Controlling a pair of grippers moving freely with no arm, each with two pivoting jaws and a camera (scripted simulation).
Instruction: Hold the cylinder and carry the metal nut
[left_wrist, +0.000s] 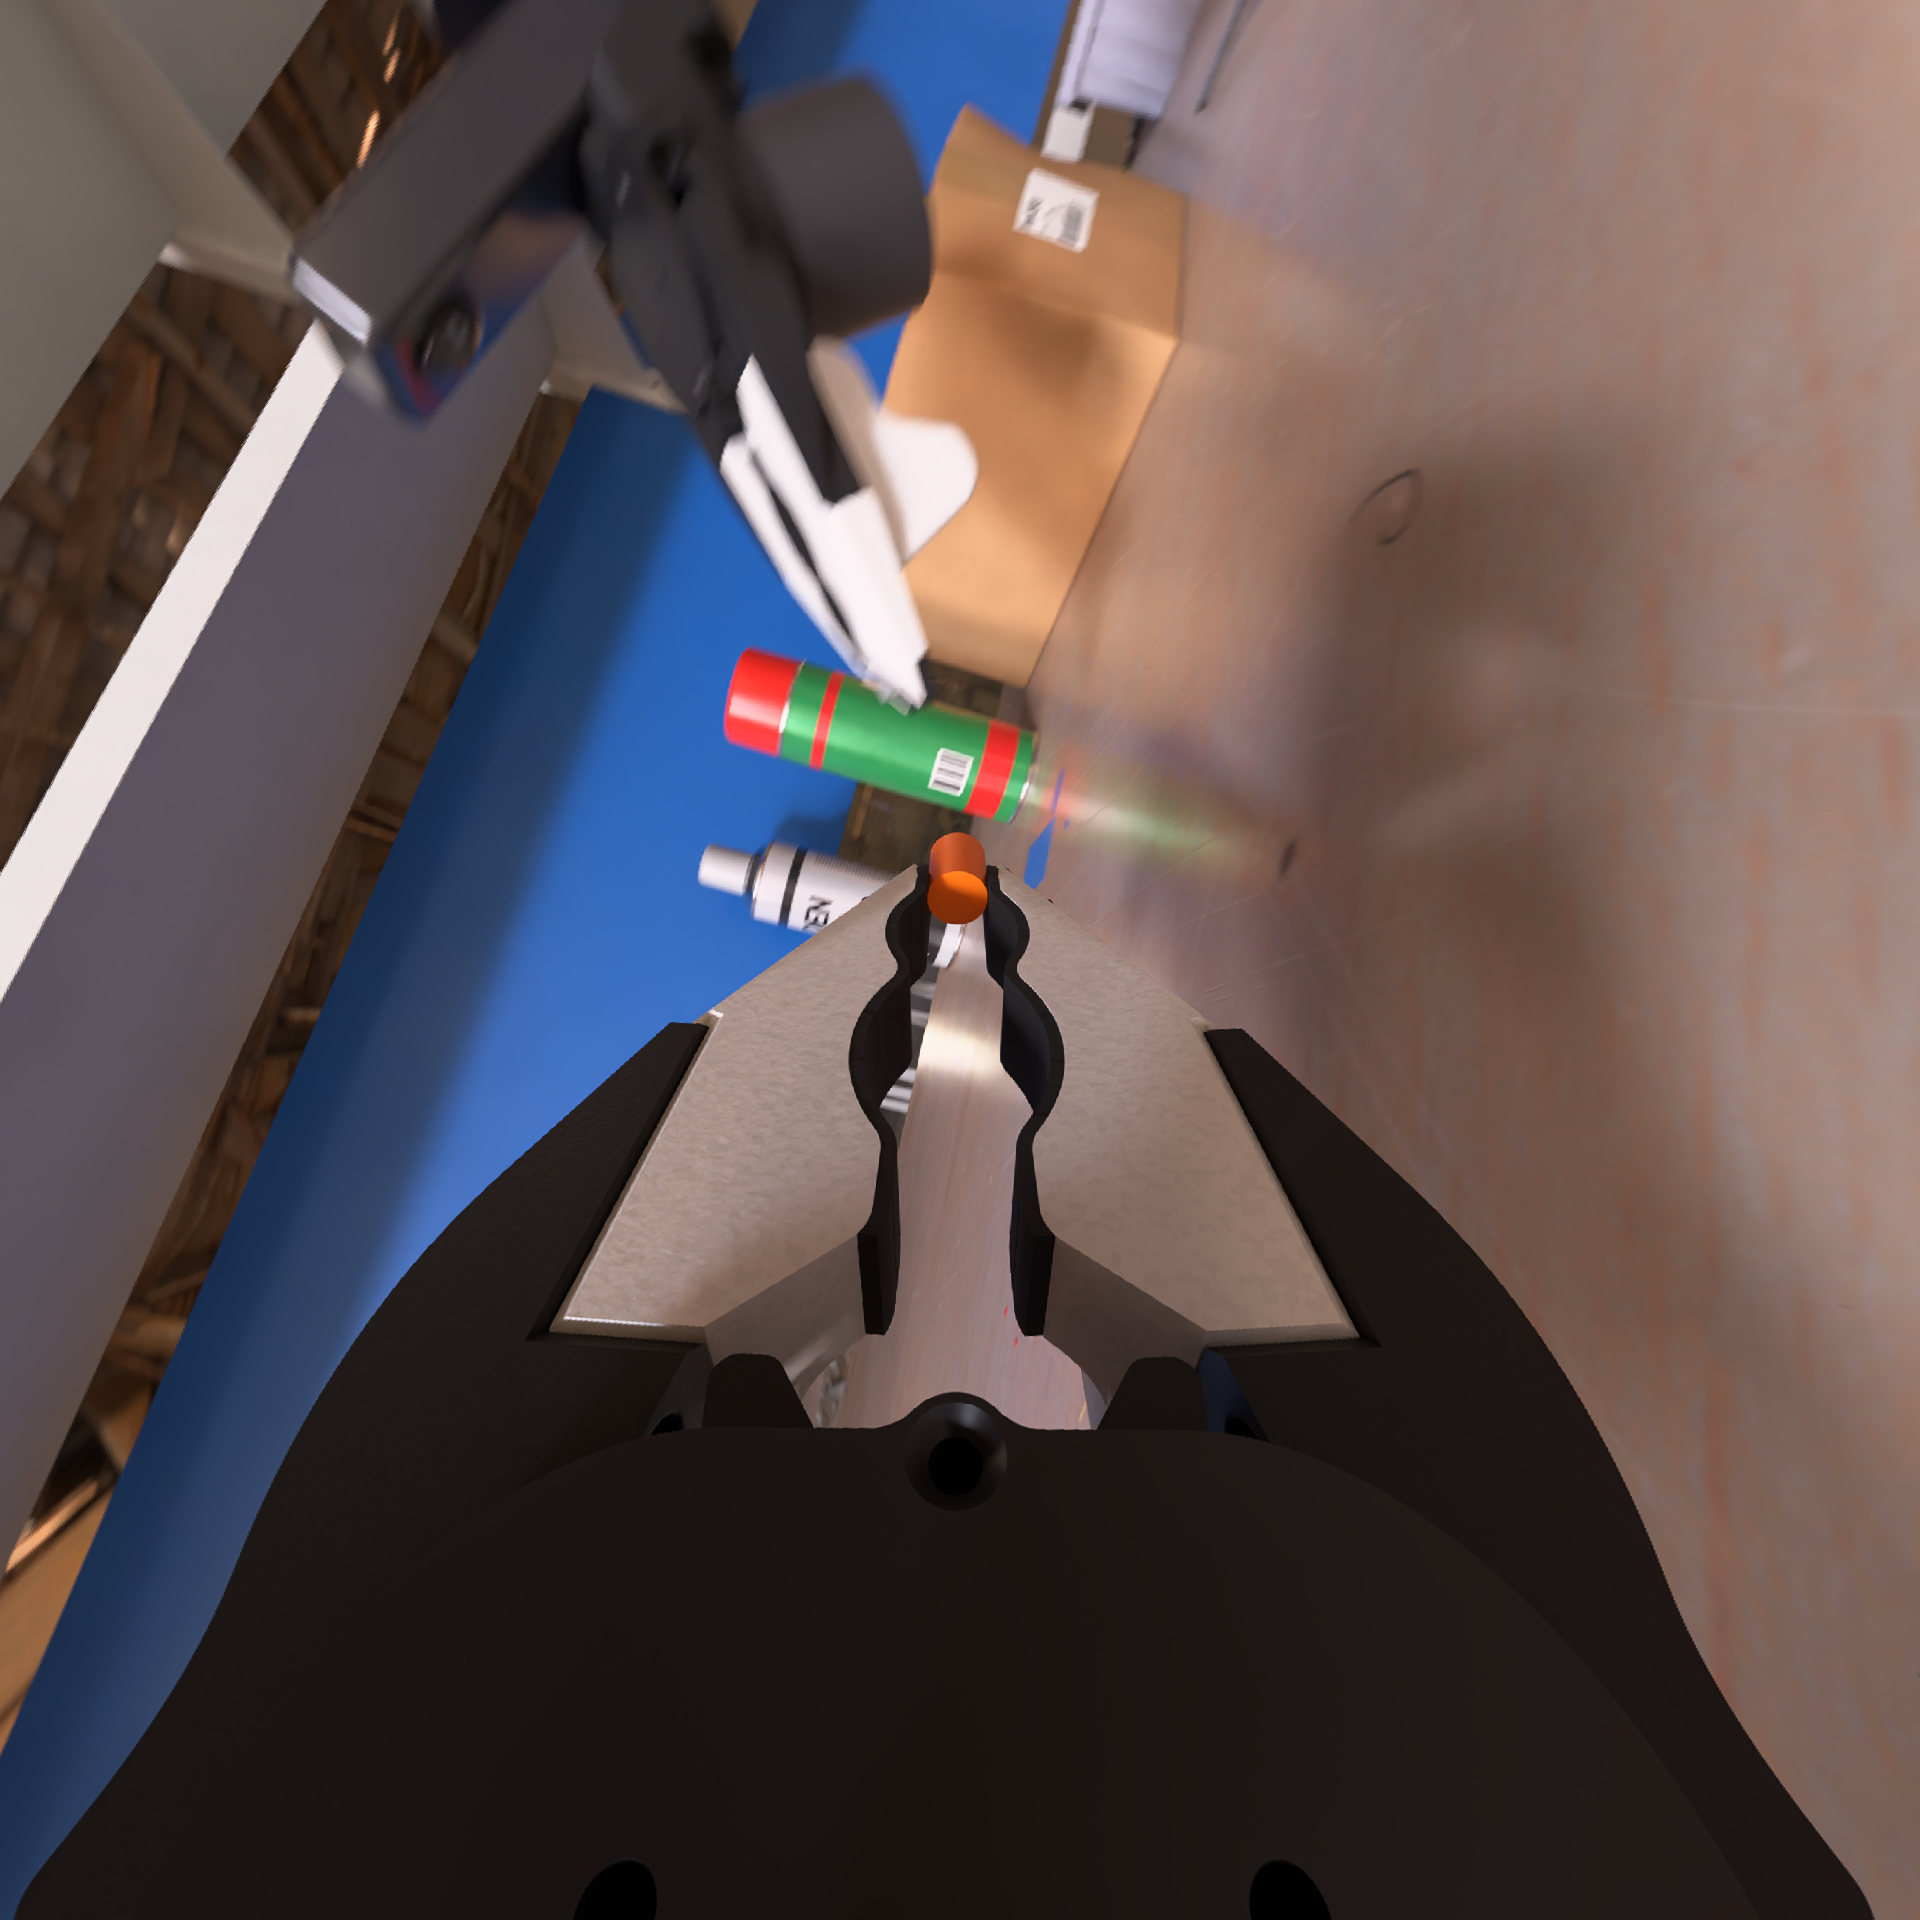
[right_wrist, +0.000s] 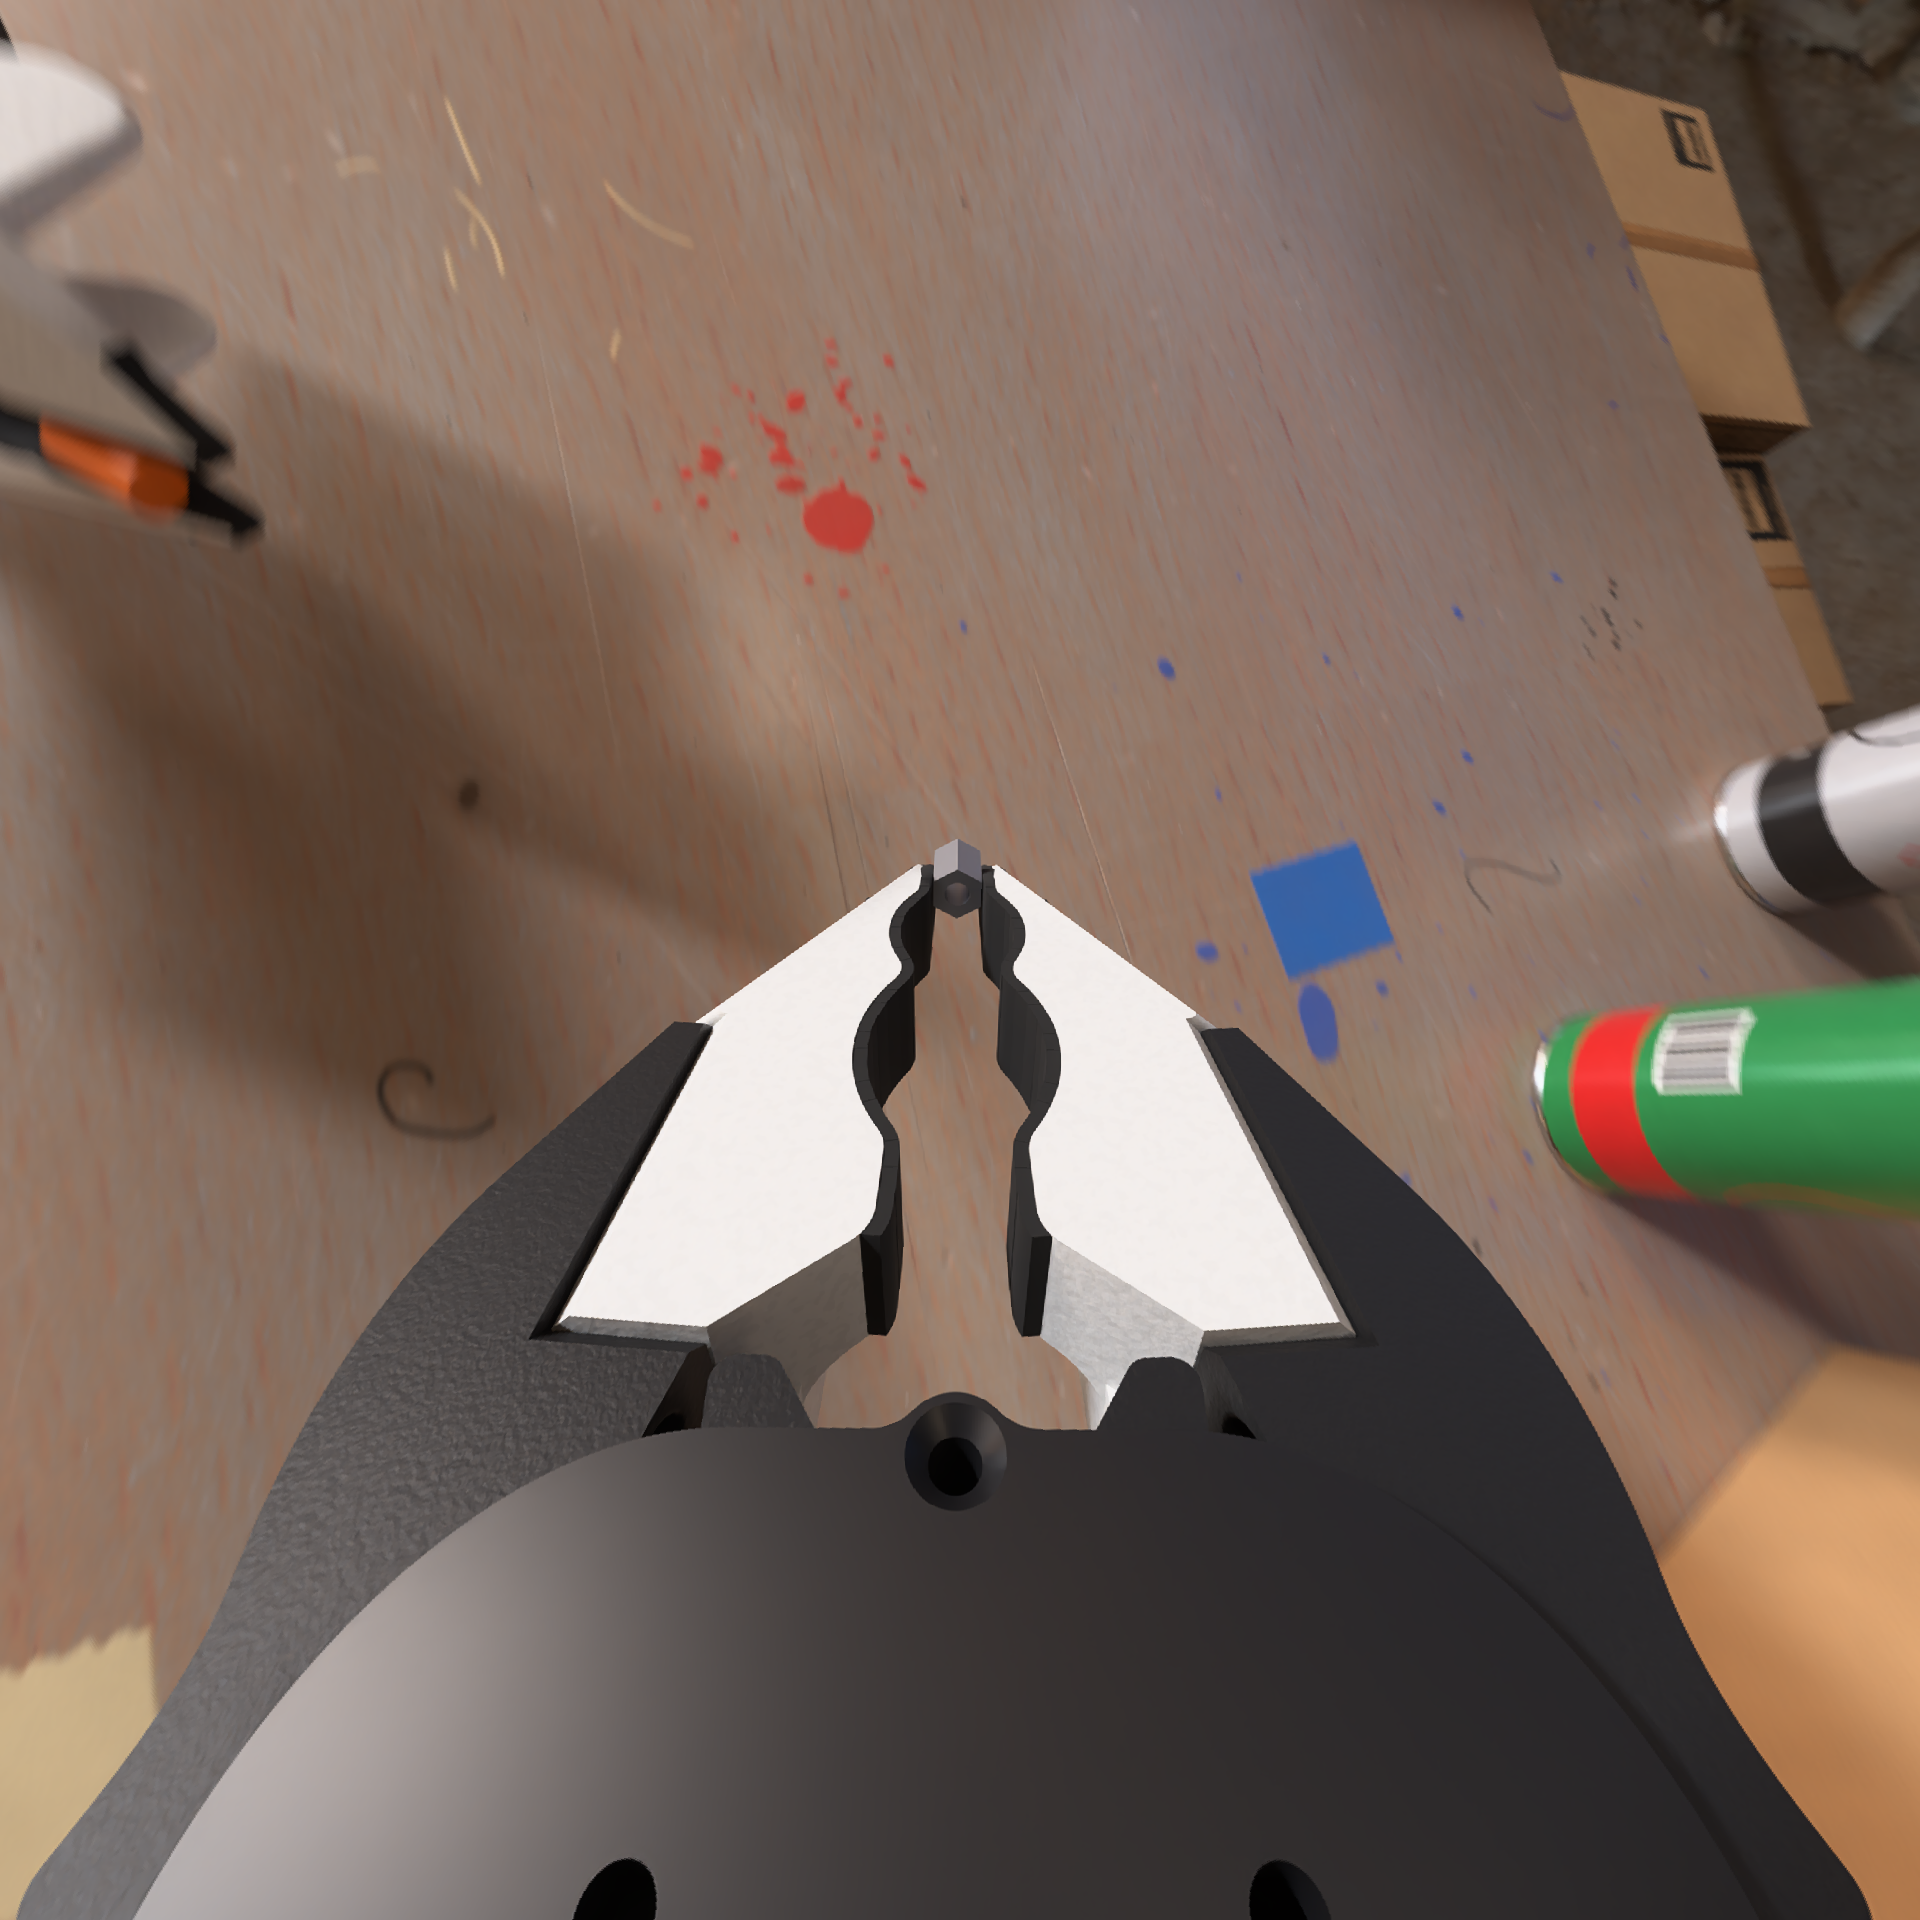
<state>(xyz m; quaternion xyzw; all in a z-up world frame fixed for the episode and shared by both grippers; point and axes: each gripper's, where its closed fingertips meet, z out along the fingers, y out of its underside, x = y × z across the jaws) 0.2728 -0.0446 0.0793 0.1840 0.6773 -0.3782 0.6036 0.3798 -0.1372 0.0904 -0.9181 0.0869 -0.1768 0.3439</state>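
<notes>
My left gripper (left_wrist: 956, 883) is shut on a small orange cylinder (left_wrist: 957, 881), pinched at the fingertips above the wooden table (left_wrist: 1558, 935). My right gripper (right_wrist: 956, 883) is shut on a small grey metal nut (right_wrist: 956, 878), held at its fingertips above the table (right_wrist: 935, 416). In the right wrist view the left gripper (right_wrist: 223, 488) shows at the far left with the orange cylinder (right_wrist: 114, 468) in its jaws. In the left wrist view the right gripper (left_wrist: 894, 681) hangs overhead, its tips near the green can.
A green and red spray can (left_wrist: 883, 743) (right_wrist: 1745, 1101) and a white bottle with a black band (left_wrist: 779, 883) (right_wrist: 1818, 821) stand on the table. Cardboard boxes (left_wrist: 1039, 364) (right_wrist: 1704, 270) stand near its edge. A blue square (right_wrist: 1320, 909) and red paint splatter (right_wrist: 831, 509) mark the tabletop.
</notes>
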